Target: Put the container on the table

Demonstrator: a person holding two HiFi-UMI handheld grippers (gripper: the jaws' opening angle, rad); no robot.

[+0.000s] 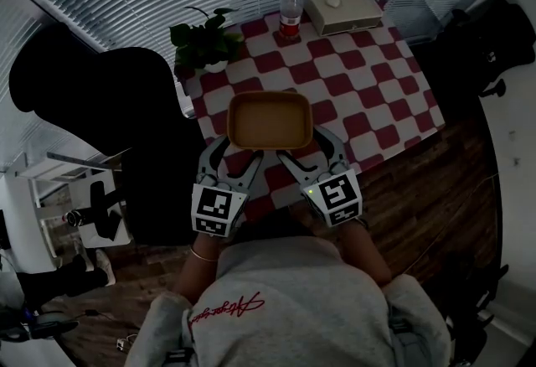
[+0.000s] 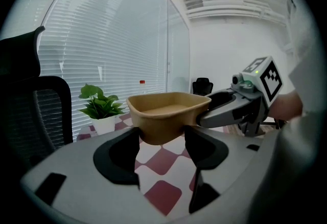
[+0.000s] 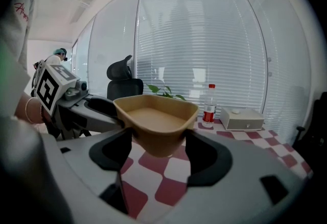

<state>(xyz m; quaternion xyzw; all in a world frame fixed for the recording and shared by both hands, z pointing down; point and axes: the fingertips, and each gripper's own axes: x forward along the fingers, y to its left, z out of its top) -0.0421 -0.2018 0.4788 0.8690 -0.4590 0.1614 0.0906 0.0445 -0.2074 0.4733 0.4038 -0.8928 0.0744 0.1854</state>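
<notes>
Here, nearest: left gripper and right gripper, fingers spread wide yet clamped on near corners of tan container, held clear above checkered table. Beyond, at far edge: potted plant, bottle, pale box.

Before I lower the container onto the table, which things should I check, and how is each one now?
1. Left gripper holds the container: ok, jaws press its near side.
2. Right gripper holds it: ok.
3. Container level: ok, and it looks empty.
4. Container over the table: ok, checked cloth shows underneath.
5. Bottle, plant and box out of the way: ok, all at the far edge.
</notes>
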